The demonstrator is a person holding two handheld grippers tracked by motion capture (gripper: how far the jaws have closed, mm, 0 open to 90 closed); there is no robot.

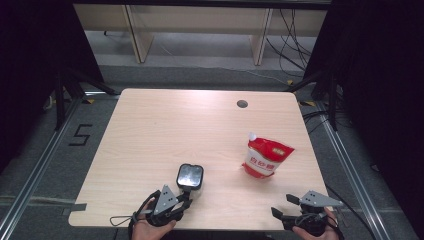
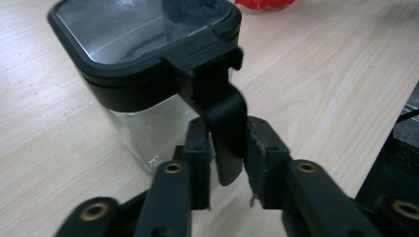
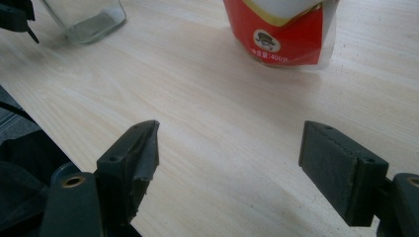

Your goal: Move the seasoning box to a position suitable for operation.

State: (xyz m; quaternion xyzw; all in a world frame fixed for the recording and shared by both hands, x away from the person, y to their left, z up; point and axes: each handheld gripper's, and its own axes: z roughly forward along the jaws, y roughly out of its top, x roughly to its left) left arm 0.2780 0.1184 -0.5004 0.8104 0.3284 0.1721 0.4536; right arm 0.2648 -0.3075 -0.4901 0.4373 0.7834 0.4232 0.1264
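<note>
A clear glass jar (image 1: 190, 176) with a black-rimmed lid (image 2: 138, 29) stands near the table's front edge. A black latch (image 2: 225, 118) hangs down from the lid on the side facing me. My left gripper (image 1: 187, 192) reaches the jar from the front, and in the left gripper view (image 2: 230, 158) its pads press on the latch from both sides. A red and white pouch (image 1: 265, 157) stands upright to the right, also in the right gripper view (image 3: 281, 29). My right gripper (image 1: 282, 205) stays at the front right edge, open (image 3: 230, 148) over bare wood, well short of the pouch.
The light wooden table (image 1: 175, 125) has a round cable hole (image 1: 242, 104) at the back right. The jar's glass base (image 3: 86, 17) stands at the upper left of the right gripper view. Dark curtains and metal floor rails flank the table.
</note>
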